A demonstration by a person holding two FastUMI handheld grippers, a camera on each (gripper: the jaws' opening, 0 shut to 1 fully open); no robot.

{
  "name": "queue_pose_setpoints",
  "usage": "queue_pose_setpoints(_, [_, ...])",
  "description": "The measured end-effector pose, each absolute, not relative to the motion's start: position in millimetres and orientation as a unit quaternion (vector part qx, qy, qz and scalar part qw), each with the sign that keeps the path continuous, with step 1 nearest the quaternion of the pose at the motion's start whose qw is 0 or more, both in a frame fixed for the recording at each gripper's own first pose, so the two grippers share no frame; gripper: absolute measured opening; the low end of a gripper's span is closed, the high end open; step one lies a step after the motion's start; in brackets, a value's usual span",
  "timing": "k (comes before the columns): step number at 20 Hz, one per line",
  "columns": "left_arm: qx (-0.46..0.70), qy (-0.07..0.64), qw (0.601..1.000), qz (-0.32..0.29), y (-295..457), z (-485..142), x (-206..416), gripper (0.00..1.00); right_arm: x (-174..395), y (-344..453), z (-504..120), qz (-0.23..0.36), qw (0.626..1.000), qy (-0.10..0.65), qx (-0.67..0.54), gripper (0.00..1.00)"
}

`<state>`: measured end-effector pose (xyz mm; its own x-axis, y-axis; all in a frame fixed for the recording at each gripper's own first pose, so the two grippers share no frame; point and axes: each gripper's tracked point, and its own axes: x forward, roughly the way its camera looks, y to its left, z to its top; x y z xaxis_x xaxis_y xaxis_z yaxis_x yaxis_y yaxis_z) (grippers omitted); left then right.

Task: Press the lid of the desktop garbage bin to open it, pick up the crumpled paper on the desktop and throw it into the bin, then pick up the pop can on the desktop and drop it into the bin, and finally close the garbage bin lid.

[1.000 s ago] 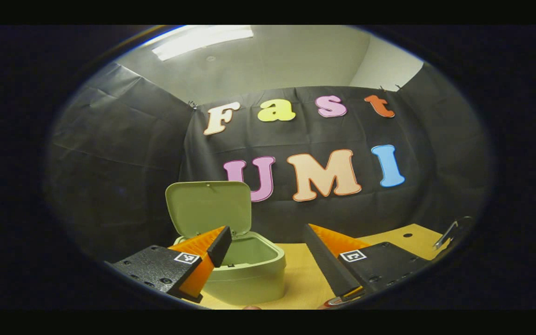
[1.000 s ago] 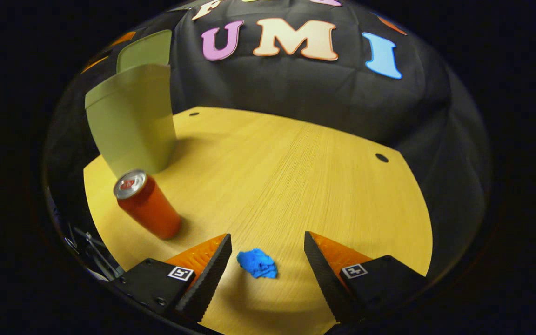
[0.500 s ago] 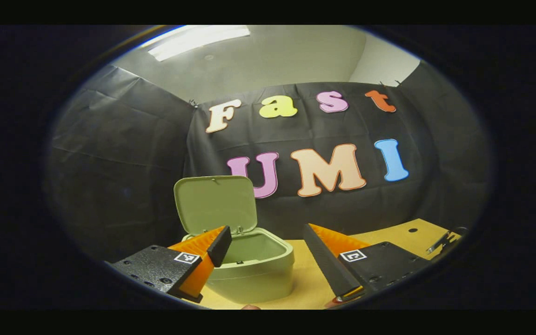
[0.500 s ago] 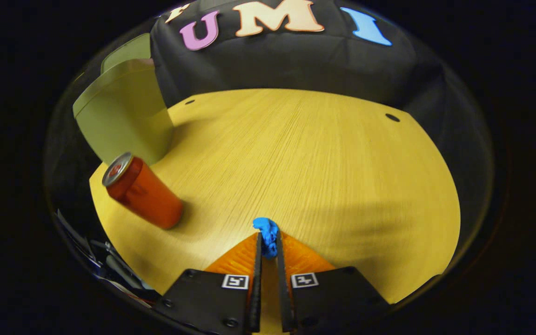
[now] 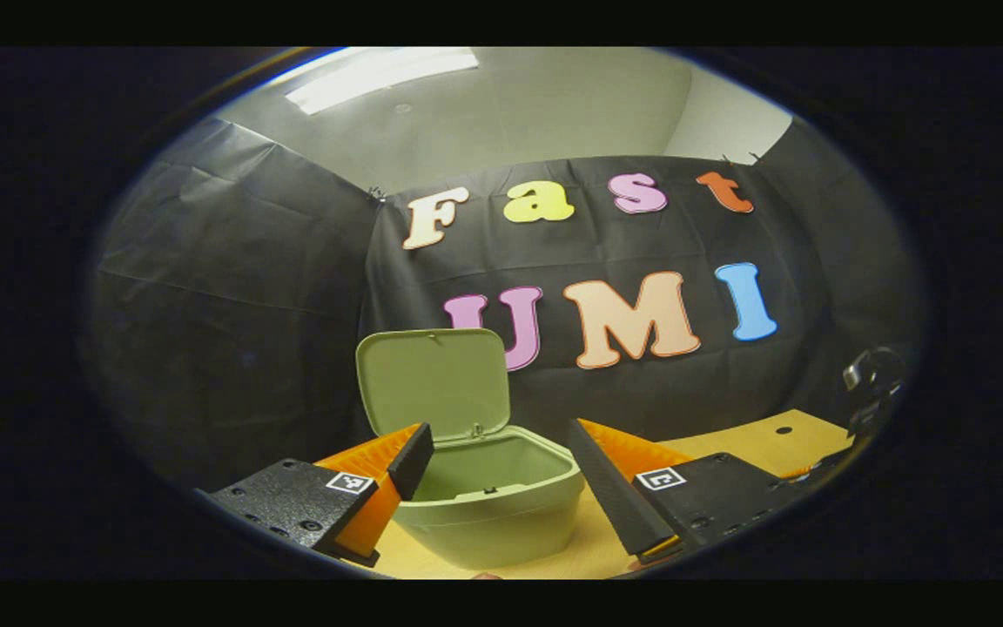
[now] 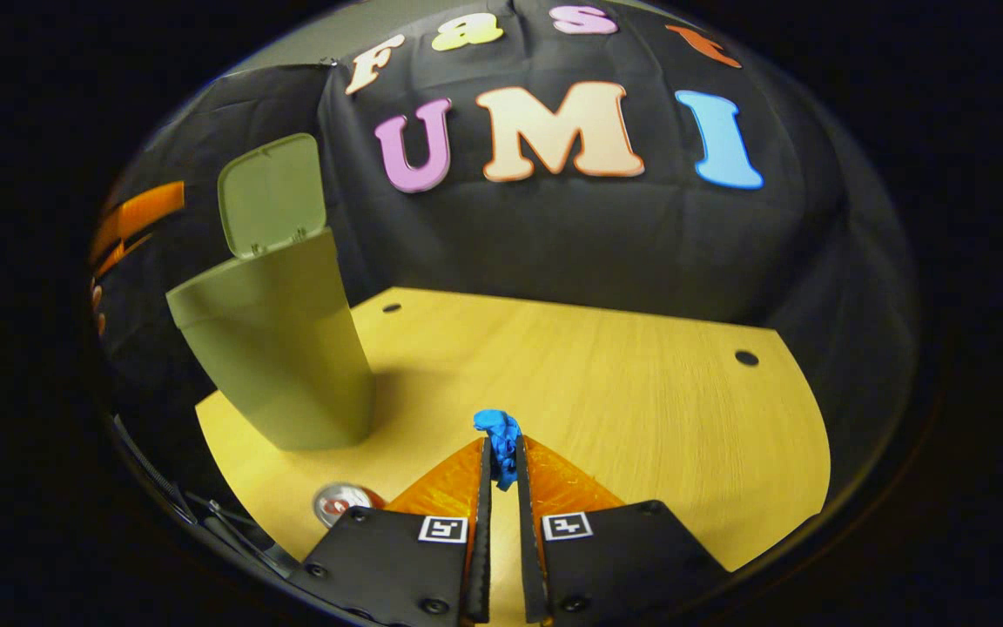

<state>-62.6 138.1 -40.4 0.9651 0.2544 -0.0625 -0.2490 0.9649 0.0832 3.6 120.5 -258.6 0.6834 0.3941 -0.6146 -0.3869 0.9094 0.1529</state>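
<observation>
Your right gripper is clamped on the blue paper: both fingers press its sides, and the wad sticks up past the tips, lifted clear of the desk. Whether it touches the wood at all cannot be told, but it looks raised.

The bin stands near the desk's back left corner as the right gripper view has it, its lid swung up and open, hinged at the rear. In the left gripper view the bin sits straight ahead between the fingers with the lid upright behind the mouth; the inside looks bare as far as it can be seen.

The can shows by its silver top at the desk's near left edge, just beside your right gripper's left finger base; no writing on it can be read.

Your left gripper is spread wide, holding nothing, hovering in front of the bin. Each finger base carries a small square marker tag, with no legible text.

Two small dark holes sit near the desk's back edge.
</observation>
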Motion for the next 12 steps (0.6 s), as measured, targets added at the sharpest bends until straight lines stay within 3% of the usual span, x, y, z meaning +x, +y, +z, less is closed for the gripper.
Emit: queue_pose_setpoints(12, [0.046, 0.054, 0.987, 0.142, 198, -49, -94, 0.96, 42, 259, -144, 0.324, 0.925, 0.198, 0.019, 0.16])
